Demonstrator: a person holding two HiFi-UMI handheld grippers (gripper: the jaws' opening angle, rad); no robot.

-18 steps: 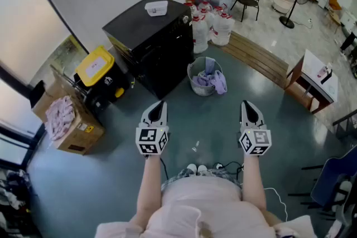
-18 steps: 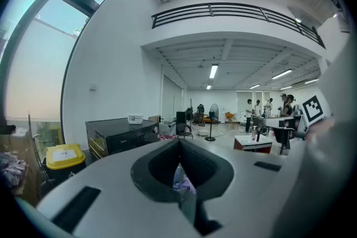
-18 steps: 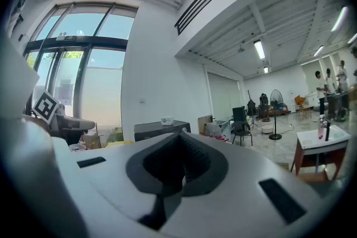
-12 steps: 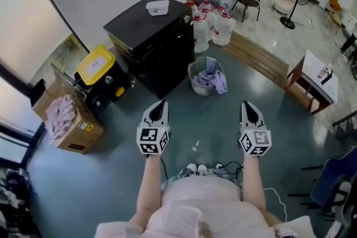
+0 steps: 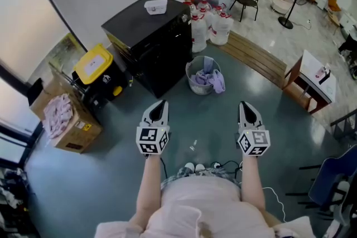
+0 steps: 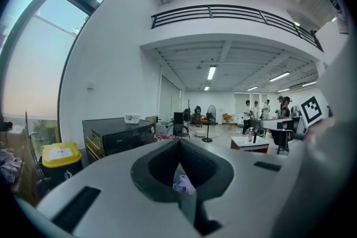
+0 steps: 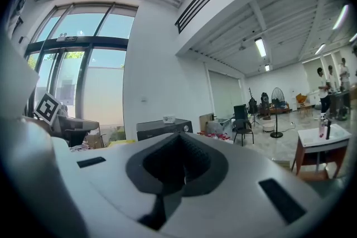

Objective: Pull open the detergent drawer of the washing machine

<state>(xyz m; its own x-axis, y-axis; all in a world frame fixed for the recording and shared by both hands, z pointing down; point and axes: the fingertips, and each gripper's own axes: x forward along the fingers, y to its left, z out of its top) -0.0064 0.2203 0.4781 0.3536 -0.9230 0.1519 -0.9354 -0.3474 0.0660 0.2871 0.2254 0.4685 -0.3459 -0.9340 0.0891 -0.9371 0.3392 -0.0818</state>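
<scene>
My left tongs (image 5: 160, 104) and right tongs (image 5: 244, 105) are both clenched on nothing, held side by side above bare floor (image 5: 111, 175), well apart from each other. Cables (image 5: 218, 165) lie by the feet. Ahead, a basket (image 5: 203, 76) of clothes stands between the tongs and the washer (image 5: 150, 36), just off its front corner. The left is hemmed in by a box (image 5: 67, 120) and a yellow-lidded bin (image 5: 95, 64) beside the washer, and a small table (image 5: 315, 78) edges the right. The floor between them is open. The washer's front looks flush, and the drawer is too small to make out. Since the earlier frames both tongs have kept their places, and the room has slid slightly left.
</scene>
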